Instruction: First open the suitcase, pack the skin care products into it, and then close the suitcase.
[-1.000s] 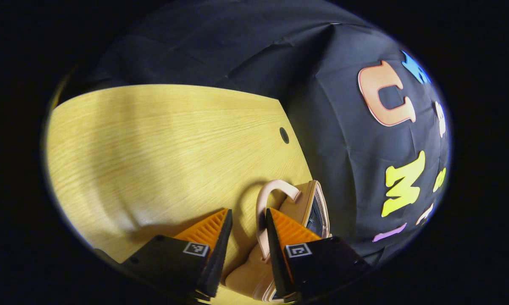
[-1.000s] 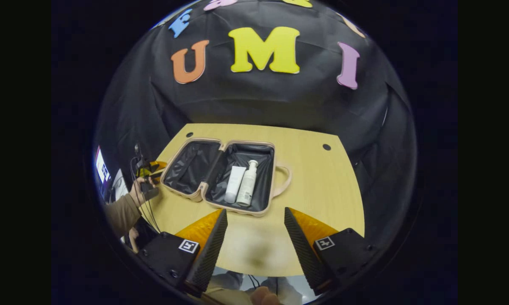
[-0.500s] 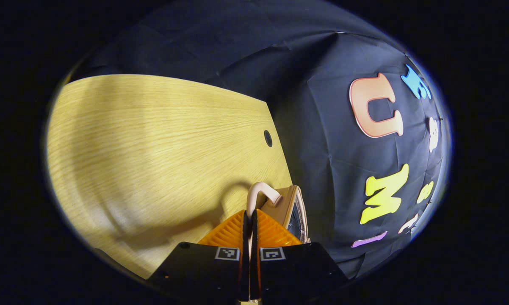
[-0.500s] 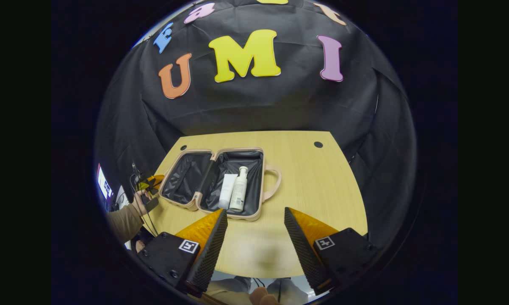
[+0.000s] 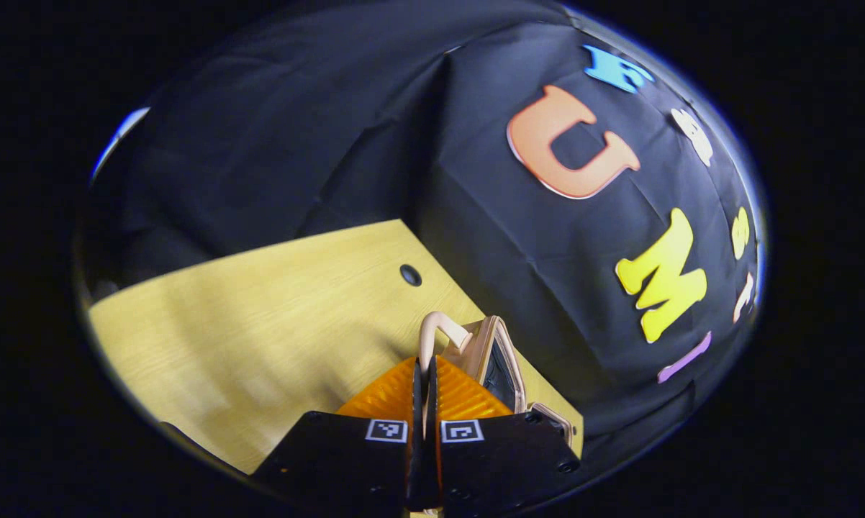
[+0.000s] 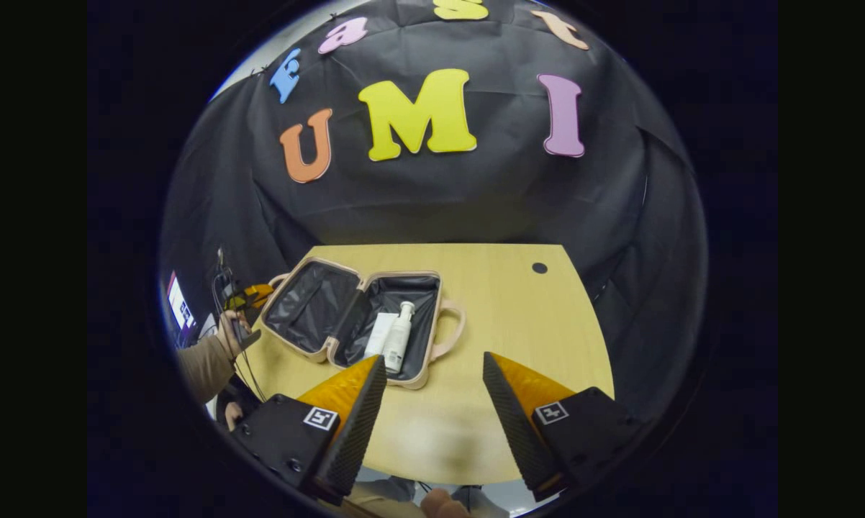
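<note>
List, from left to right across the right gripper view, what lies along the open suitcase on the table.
Hand holding the left gripper → raised lid half of the pink suitcase → white tube → white pump bottle → pink suitcase handle → bare light wooden table.

Bare yellow wooden tabletop lay open to the right of the open pink hard-shell suitcase. Its raised lid half blocked the left side. A white tube and white pump bottle filled part of the base, touching each other.
</note>
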`<state>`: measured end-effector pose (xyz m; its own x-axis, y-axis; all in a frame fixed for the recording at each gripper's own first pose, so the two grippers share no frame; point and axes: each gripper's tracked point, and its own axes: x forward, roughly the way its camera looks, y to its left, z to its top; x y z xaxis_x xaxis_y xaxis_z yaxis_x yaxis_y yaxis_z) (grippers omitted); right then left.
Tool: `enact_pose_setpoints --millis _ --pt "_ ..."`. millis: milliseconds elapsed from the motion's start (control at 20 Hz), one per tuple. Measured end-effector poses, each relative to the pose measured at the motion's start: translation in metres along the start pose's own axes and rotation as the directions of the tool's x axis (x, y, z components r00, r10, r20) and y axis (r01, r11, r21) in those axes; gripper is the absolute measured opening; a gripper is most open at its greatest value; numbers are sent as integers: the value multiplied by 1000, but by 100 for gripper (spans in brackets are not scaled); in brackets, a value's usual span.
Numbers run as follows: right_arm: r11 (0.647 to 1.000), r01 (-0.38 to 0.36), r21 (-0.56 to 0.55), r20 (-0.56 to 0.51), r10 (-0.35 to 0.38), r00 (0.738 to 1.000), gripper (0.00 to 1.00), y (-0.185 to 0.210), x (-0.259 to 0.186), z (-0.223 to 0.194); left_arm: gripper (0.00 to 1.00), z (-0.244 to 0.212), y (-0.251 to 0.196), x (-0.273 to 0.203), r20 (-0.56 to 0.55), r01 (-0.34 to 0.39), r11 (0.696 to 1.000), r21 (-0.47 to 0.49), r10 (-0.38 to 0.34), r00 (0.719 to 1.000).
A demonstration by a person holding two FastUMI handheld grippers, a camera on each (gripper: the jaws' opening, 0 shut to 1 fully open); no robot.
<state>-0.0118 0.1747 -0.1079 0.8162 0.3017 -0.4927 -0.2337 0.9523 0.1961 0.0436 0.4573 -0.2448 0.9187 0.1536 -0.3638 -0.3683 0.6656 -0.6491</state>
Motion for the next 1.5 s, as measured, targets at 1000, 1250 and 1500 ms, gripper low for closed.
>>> enact_pose_setpoints --millis 1000,1250,1500 --pt "997 -61 -46 67 64 996 77 -32 7 7 3 -31 -240 -90 304 -219 481 849 -105 947" --pt "1000 -30 3 77 30 997 81 -50 9 5 3 -70 -293 -98 294 -224 355 907 -155 943" --pt "997 23 68 84 -29 996 81 -84 4 -2 3 -129 -344 -102 223 -141 323 936 -232 947"
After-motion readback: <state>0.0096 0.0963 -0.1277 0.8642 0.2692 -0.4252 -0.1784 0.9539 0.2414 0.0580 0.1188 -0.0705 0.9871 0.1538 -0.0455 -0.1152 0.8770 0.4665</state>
